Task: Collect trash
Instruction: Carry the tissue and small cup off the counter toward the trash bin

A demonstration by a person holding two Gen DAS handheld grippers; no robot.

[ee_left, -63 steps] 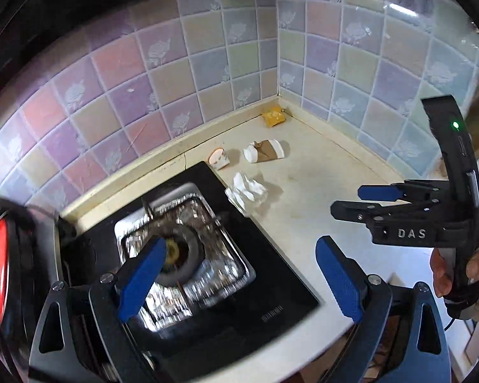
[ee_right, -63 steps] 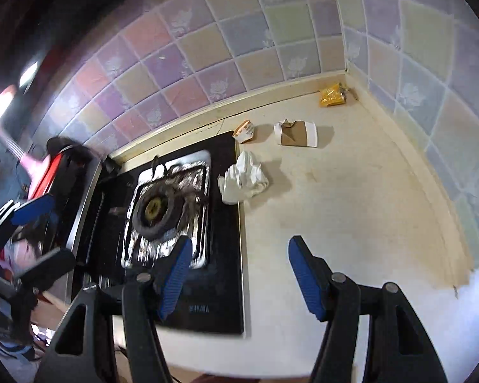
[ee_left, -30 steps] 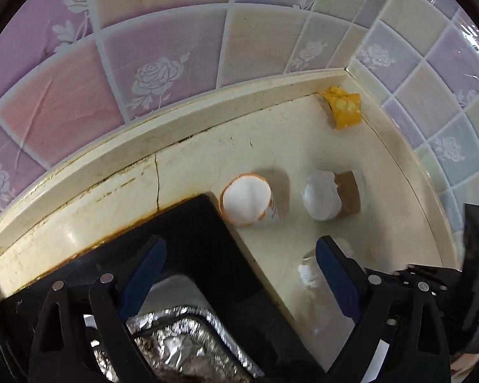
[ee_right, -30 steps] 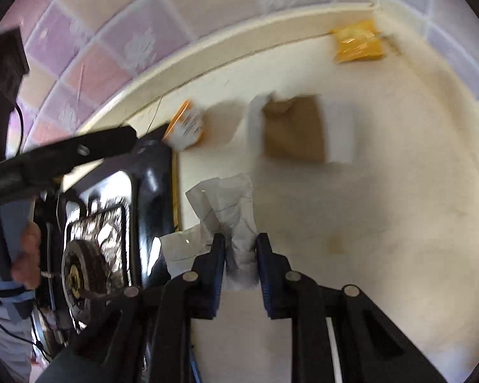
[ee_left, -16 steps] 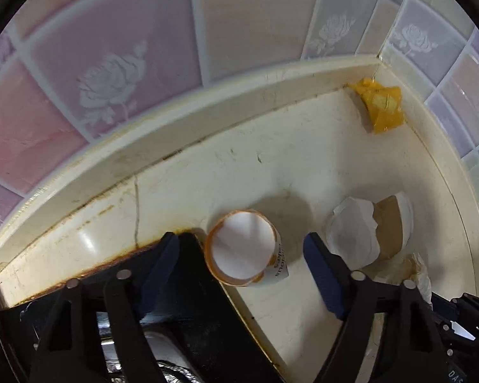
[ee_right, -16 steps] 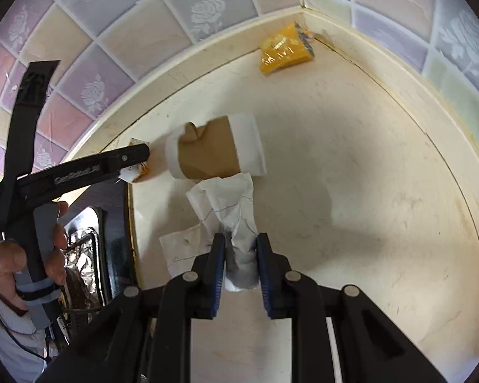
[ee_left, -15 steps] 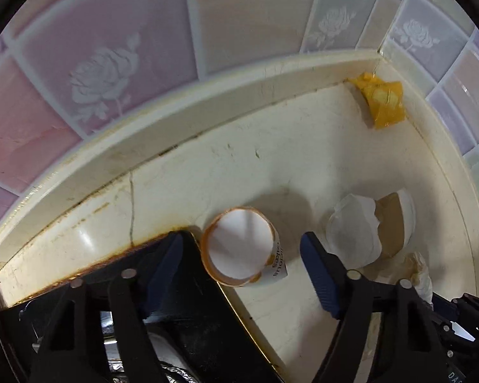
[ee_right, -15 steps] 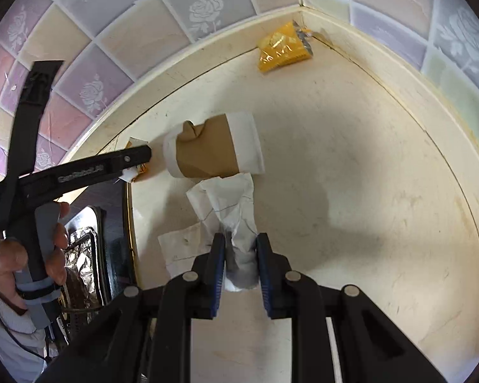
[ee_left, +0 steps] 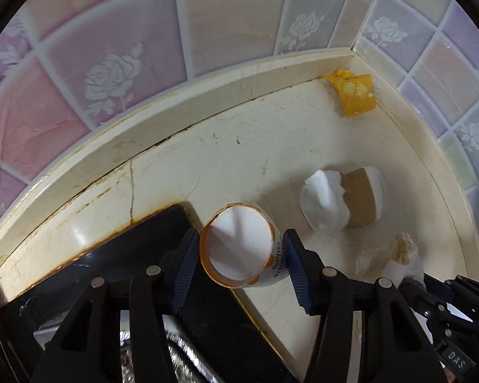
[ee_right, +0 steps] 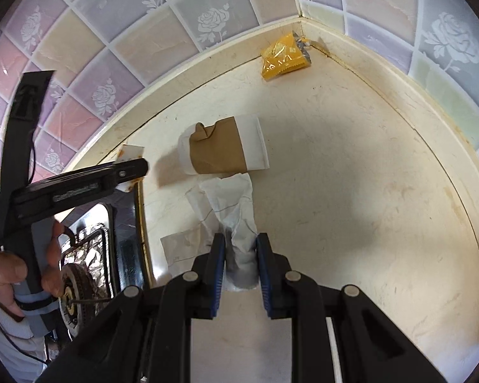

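Observation:
My left gripper (ee_left: 239, 265) is shut on a small white cup with an orange rim (ee_left: 236, 249) lying at the corner of the black stove (ee_left: 137, 252). The cup peeks out behind the left gripper in the right wrist view (ee_right: 131, 154). My right gripper (ee_right: 239, 261) is shut on a crumpled white paper napkin (ee_right: 230, 207), which also shows in the left wrist view (ee_left: 392, 258). A crushed brown and white paper cup (ee_right: 223, 150) lies just beyond the napkin on the cream counter (ee_right: 351, 191). It also shows in the left wrist view (ee_left: 345, 201).
A yellow sachet (ee_right: 284, 56) lies in the counter's far corner against the tiled walls, also seen by the left wrist camera (ee_left: 354, 95). The stove burner with foil liner (ee_right: 79, 268) lies to the left.
My left gripper has closed its jaws from either side onto the orange-rimmed cup. My right gripper stays shut on the napkin, hardly moved.

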